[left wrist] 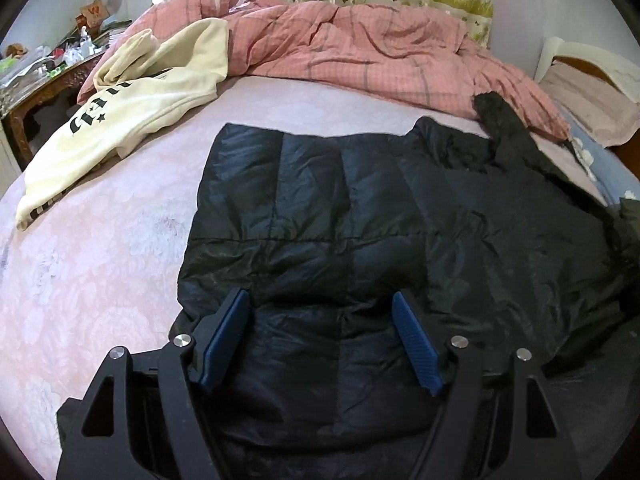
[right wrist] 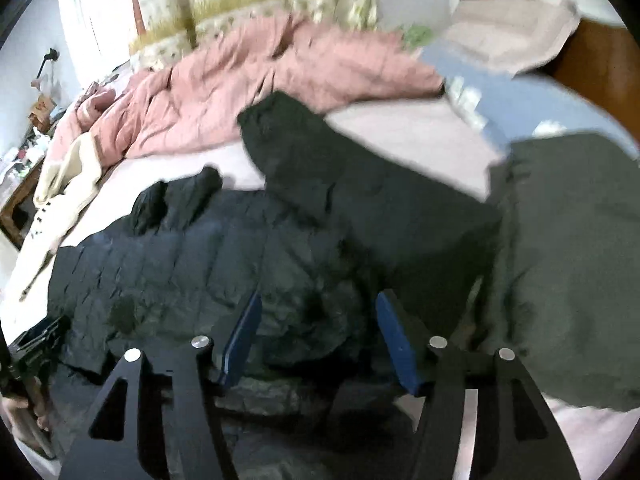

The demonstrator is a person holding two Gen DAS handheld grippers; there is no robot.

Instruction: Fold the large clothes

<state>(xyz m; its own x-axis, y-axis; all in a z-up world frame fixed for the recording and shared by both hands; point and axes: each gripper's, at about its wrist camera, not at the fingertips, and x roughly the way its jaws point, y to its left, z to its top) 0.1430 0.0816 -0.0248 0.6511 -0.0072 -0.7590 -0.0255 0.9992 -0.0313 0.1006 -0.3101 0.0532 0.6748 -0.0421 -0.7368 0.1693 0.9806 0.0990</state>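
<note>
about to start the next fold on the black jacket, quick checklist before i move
1. Left claw open, nothing pinched: ok.
2. Right claw open over the fabric: ok; picture blurred, so contact: cannot tell.
3. Black jacket body lying flat on the bed: ok.
4. Sleeve tucked in: not ok, it stretches out towards the pink quilt.
5. Cream sweatshirt apart from the jacket: ok.
6. Grey-green garment apart from the jacket: cannot tell.

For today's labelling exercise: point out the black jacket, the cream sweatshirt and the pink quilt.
black jacket [left wrist: 304, 208]: left wrist view, quilted back panel.
cream sweatshirt [left wrist: 152, 92]: left wrist view, chest above the lettering.
pink quilt [left wrist: 360, 48]: left wrist view, rumpled middle.
</note>
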